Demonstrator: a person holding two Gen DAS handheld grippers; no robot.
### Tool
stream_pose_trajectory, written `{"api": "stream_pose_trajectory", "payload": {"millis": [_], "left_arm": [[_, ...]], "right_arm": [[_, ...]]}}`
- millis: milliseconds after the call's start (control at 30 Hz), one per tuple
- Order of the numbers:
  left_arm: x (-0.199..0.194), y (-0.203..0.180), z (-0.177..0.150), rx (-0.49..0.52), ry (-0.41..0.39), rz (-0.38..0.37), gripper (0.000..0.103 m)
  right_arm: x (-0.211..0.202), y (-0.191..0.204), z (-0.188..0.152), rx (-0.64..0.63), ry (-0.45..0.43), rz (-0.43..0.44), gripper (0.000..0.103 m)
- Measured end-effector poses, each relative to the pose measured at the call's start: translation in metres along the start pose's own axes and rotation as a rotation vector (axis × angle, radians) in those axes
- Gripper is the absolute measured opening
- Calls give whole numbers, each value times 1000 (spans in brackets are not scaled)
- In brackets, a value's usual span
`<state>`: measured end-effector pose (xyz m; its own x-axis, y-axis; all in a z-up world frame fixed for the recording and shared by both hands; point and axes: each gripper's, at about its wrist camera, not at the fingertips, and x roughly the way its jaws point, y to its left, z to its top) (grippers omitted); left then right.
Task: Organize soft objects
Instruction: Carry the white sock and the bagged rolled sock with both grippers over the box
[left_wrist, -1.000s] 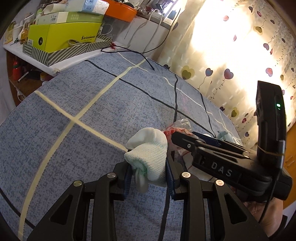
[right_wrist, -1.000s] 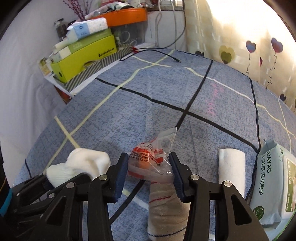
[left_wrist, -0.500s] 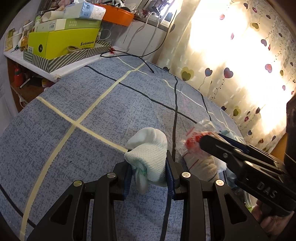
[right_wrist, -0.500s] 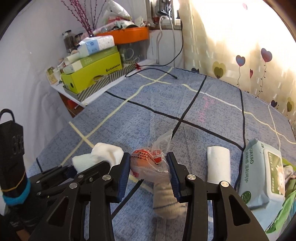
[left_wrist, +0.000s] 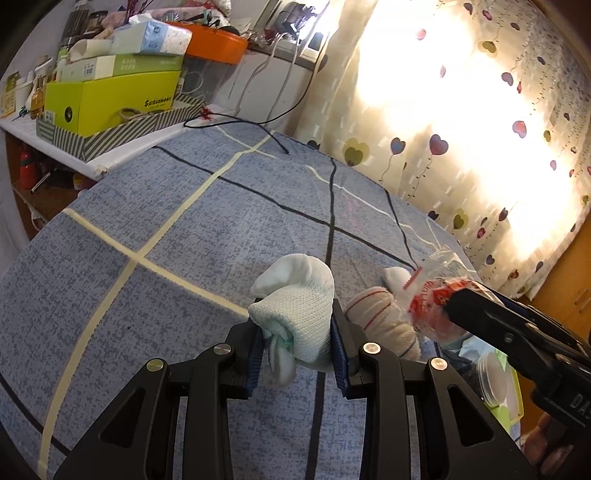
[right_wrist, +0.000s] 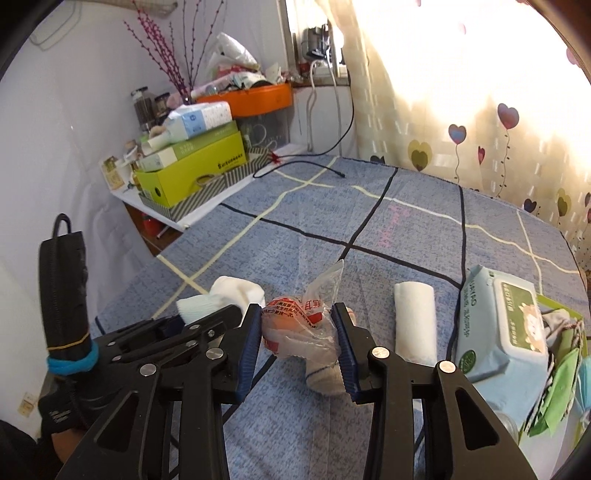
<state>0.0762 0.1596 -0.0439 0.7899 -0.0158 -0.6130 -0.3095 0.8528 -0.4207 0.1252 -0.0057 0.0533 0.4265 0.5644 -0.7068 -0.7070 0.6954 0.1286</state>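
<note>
L tongs (left_wrist: 297, 345) clamped on white sock (left_wrist: 295, 295) | R tongs (right_wrist: 297, 341) closing on snack packet (right_wrist: 299, 321) | my striped sock (left_wrist: 380, 317) lies just right of L tongs, under packet, long axis near-far

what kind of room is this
Most likely a bedroom at home: a bed with a blue checked sheet, heart-patterned curtains over a bright window, and a cluttered side shelf with boxes and tissue packs.

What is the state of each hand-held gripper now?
Left hand-held gripper: closed on the white sock.
Right hand-held gripper: jaws closing on the plastic packet, which it holds.
</note>
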Motion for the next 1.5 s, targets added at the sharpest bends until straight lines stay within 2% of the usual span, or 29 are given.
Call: {"api": "stream_pose_trajectory", "payload": {"millis": [133, 300, 433, 967, 1267, 1500], "left_arm": [[-1, -7, -1, 26, -1, -17, 32], [-3, -19, -3, 64, 2, -5, 32], [-20, -34, -7, 101, -21, 14, 32], [-82, -89, -27, 191, -89, -25, 32], [-92, -125, -30, 248, -100, -49, 32], [-88, -159, -32, 296, -86, -104, 33]], "right_arm": [[-16, 0, -6, 7, -27, 2, 37], [-38, -1, -13, 21, -62, 2, 37], [-59, -3, -21, 24, -90, -3, 37], [-129, -7, -49, 38, -185, -12, 37], [-156, -31, -61, 70, -231, -29, 37], [-174, -64, -70, 124, -254, -79, 37]]}}
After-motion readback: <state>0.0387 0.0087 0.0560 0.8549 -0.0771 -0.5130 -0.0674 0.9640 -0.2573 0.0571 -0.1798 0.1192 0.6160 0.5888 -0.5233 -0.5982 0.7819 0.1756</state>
